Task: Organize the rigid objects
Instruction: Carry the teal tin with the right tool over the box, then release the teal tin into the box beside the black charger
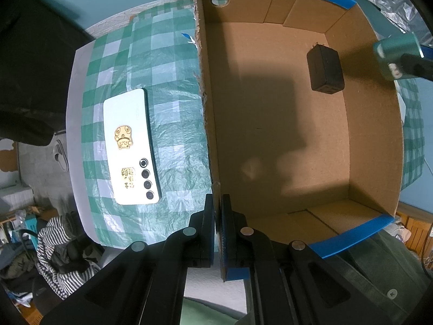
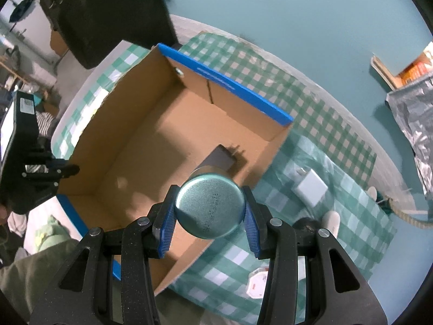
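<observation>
A desk (image 2: 319, 124) covered with a green and white checked cloth stands against a teal wall, with clutter at the room's edges. On it sits an open cardboard box (image 1: 373, 140) with blue edging. The left gripper (image 1: 217, 216) has its jaws pressed together on the box's near wall, pinning it in place. To its left, outside the box, a white phone (image 1: 130, 146) lies face down on the cloth. Ahead and to the right, a black charger (image 1: 324, 69) rests on the box floor.

The right gripper (image 2: 209, 211) is clamped on a teal metal tin (image 2: 208, 207), holding it by its round sides above the box's near corner, with the charger just beyond it. The tin looks rigid and smooth, probably light, so it may slip; a grip across its widest part seems safest. A white adapter (image 2: 311, 189) lies outside the box, to the right of that gripper.
</observation>
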Demonstrator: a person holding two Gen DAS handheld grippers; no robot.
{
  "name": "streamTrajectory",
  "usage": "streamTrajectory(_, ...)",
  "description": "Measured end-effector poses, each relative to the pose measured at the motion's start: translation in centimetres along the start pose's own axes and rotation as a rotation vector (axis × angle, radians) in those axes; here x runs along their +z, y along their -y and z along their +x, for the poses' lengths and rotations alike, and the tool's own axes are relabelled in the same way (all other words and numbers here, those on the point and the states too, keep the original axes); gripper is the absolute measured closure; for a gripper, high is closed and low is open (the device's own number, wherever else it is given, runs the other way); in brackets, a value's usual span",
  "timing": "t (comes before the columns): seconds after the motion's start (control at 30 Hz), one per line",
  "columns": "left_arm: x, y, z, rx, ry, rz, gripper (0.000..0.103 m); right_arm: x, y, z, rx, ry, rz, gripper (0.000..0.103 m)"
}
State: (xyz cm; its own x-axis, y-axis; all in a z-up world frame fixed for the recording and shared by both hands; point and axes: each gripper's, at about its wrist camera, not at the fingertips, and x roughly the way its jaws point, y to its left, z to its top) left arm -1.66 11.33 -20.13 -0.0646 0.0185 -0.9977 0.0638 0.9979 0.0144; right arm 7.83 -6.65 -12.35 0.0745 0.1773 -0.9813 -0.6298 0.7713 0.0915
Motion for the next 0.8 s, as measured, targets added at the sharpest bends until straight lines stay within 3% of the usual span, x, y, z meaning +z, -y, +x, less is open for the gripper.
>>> streamTrajectory(0.5,-0.6,-0.1,0.3,-0.006,-0.009,-0.007,0.099,-1.1,-1.5,5.7,0.009,-0.134,-0.055,0.059)
streamTrajectory(0.8,-0.6,-0.1,0.3,-0.006,-0.01,-0.006,0.099,-1.3,-1.3,6.7,0.0,-0.152,-0.05,0.059)
